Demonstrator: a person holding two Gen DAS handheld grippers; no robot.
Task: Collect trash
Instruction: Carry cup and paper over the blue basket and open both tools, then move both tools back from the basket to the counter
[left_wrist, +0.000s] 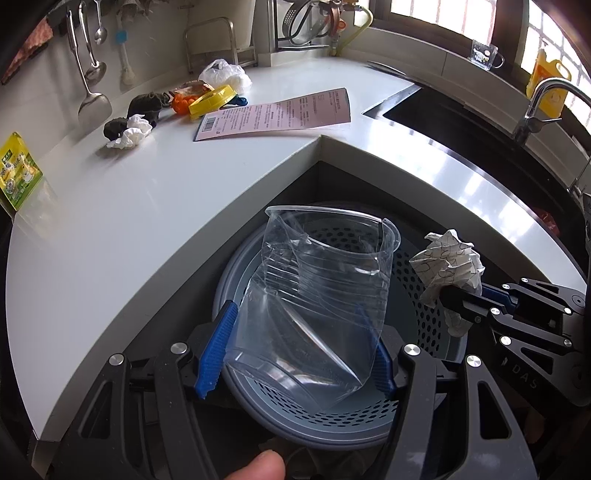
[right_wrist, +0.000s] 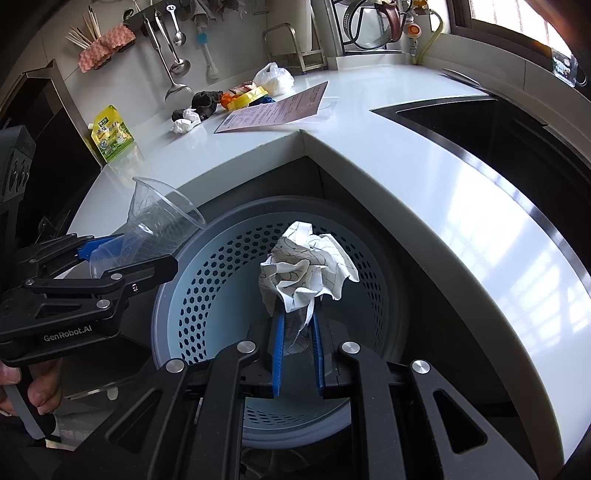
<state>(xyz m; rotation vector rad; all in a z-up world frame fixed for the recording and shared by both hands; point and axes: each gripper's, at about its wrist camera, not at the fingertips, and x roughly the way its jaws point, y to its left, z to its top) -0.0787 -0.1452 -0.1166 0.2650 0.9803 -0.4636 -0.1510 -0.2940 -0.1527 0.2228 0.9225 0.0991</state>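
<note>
Left hand-held gripper (left_wrist: 295, 354) is clamped on a crushed clear plastic cup (left_wrist: 317, 314), pads against its lower body, the open rim pointing away and up. Right hand-held gripper (right_wrist: 297, 354) is pinched on a crumpled ball of grid-printed paper (right_wrist: 306, 267), gripping only a trailing tail of it. Both items hang over the mouth of a perforated grey waste bin (right_wrist: 207, 266) that stands on the floor in the inner corner of the surface (left_wrist: 147, 229).

Risks, as judged:
- The cup sits toward the bin's near-left rim in the right wrist view. Released there, it could strike the rim and fall outside.
- The cup wall is thin and already creased; it may spring or slip sideways when the pads part.
- The paper is held by a narrow fold. It may snag on a pad on release, or drop early.
- The two hand-held grippers are near each other over one opening; a careless move could knock them together.

Surface: white, L-shaped, glossy. At its far edge lie more items: two white tissue wads (left_wrist: 129, 136), dark crumpled pieces (left_wrist: 146, 105), an orange wrapper (left_wrist: 183, 103), a yellow lid (left_wrist: 210, 99), a white plastic bag (left_wrist: 225, 75). A pink printed sheet (left_wrist: 277, 114) lies near the inner corner. A yellow-green pouch (right_wrist: 110, 133) stands at the left edge.

Room: kitchen. Ladles hang on the wall; sink (left_wrist: 461, 122) and tap (left_wrist: 543, 103) at right; bright windows behind.
</note>
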